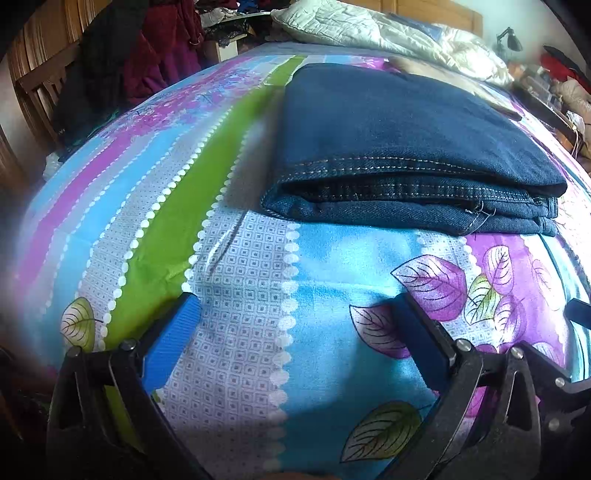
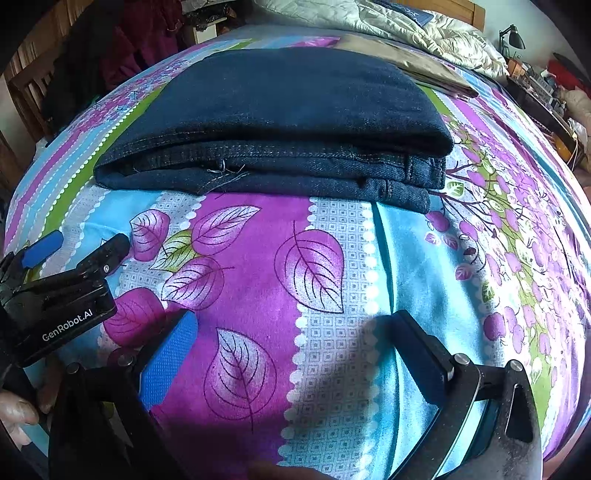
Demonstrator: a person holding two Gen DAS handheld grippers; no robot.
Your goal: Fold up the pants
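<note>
The dark blue jeans (image 1: 406,140) lie folded into a thick rectangular stack on the colourful striped bedsheet (image 1: 236,332), with the layered edges and stitched hems facing me. In the right wrist view the same jeans (image 2: 288,107) sit flat across the middle of the bed. My left gripper (image 1: 295,306) hovers over the sheet short of the stack, open, nothing between its blue pads. My right gripper (image 2: 293,321) is likewise open and empty, in front of the jeans. The left gripper (image 2: 79,245) also shows at the left of the right wrist view, held by a hand (image 2: 18,410).
A white quilt and pillows (image 1: 388,33) are piled at the far end of the bed. A beige folded cloth (image 2: 406,62) lies just behind the jeans. Dark red clothes (image 1: 162,48) hang at the far left by wooden furniture (image 1: 33,92). A cluttered table (image 2: 546,96) stands right.
</note>
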